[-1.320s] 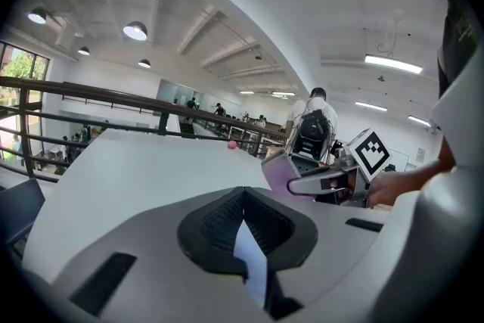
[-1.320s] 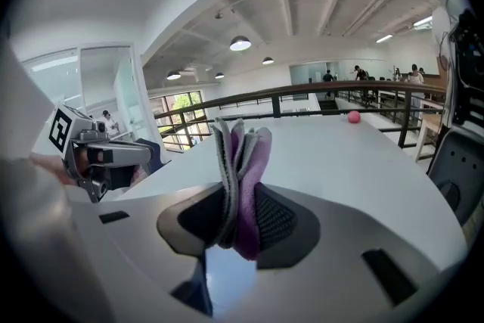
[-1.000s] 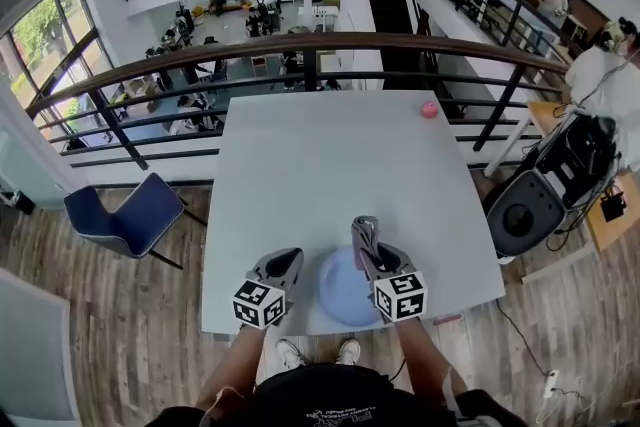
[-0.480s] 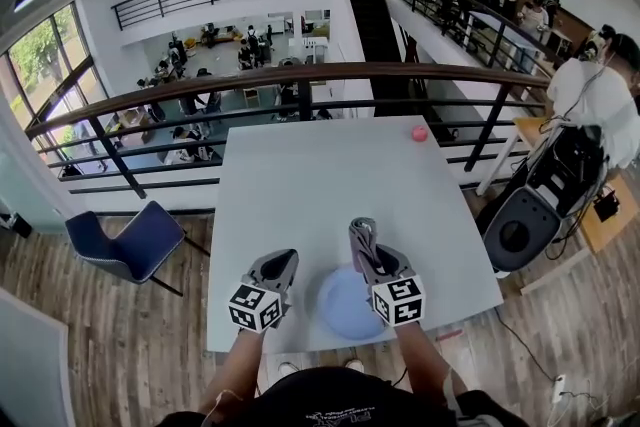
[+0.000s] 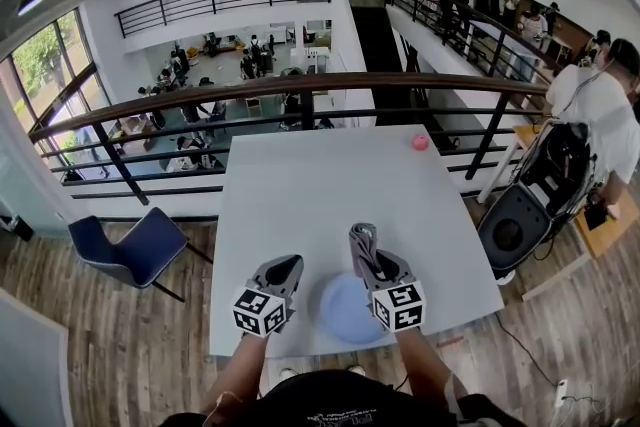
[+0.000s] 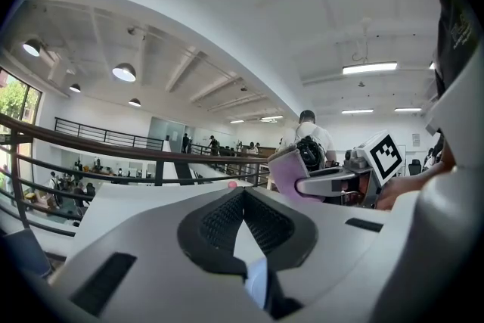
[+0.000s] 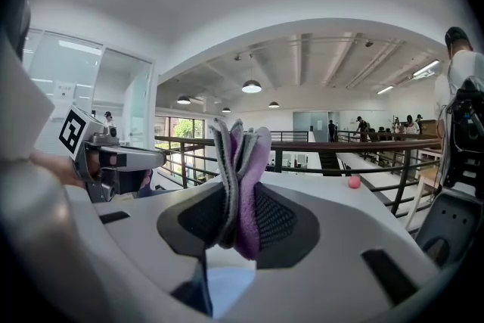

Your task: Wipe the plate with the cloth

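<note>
right claw (image 7: 240,202) gripped a folded purple cloth (image 7: 243,159) (standing upright). left claw (image 6: 243,199) was closed, empty. pale blue plate (image 5: 345,307) lay on the white table (image 5: 320,185) between both claws, near its front edge.

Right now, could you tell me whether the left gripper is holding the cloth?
No, the cloth is clamped in the right gripper; the left gripper has its jaws shut on nothing.

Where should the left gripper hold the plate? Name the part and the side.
Take the plate by its left rim, coming low from the left: it lies flat, so only the thin edge offers a hold, and that side is nearest the left gripper, which is shut.
</note>
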A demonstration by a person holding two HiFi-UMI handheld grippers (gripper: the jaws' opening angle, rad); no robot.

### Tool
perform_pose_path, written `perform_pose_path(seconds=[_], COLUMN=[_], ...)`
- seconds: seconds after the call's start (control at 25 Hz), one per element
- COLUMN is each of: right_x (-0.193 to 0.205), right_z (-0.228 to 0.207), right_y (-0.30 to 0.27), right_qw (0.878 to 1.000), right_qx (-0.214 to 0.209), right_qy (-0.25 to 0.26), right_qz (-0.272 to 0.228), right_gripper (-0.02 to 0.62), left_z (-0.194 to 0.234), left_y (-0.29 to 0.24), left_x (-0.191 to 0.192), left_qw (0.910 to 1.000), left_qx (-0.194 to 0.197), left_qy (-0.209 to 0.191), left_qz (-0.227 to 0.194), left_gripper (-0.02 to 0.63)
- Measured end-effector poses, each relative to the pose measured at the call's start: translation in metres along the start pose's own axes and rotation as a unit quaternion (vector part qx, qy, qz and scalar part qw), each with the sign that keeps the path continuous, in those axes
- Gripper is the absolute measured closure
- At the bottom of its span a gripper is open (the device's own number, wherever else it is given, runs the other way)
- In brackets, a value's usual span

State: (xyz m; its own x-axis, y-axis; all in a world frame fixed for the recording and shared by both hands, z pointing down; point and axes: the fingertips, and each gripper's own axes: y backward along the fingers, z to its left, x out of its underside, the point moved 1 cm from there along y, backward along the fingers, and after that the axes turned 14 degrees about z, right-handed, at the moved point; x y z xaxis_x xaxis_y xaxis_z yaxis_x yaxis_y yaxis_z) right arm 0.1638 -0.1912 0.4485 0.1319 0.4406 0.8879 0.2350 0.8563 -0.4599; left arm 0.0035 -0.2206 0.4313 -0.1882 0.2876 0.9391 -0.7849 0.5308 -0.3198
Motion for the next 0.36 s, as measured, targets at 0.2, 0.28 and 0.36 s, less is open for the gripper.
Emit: perform_pose_path(seconds=[0.2,0.28,0.36], right_x=[0.007,0.010,0.013], right_z=[-0.007,-0.004,0.000], right_y=[-0.003,-0.002,-0.002], right_qw=[1.000,1.000,1.000], right_qx=[0.004,0.002,-0.001], right_qy=[-0.004,-0.004,-0.004], right_qz=[0.007,0.007,0.008], right_gripper=[0.479,0.479,0.479], left_z=[-0.007,-0.010,-0.011], left_y=[-0.007,-0.005,-0.003], left_x=[0.005,0.010,0.015], left_qw=[1.0000,1.0000,0.9999], left_qx=[0.005,0.005,0.003], left_qy=[-0.001,-0.002,-0.005], left_qz=[0.003,0.008,0.012], left_gripper=[0.594,0.594,0.594])
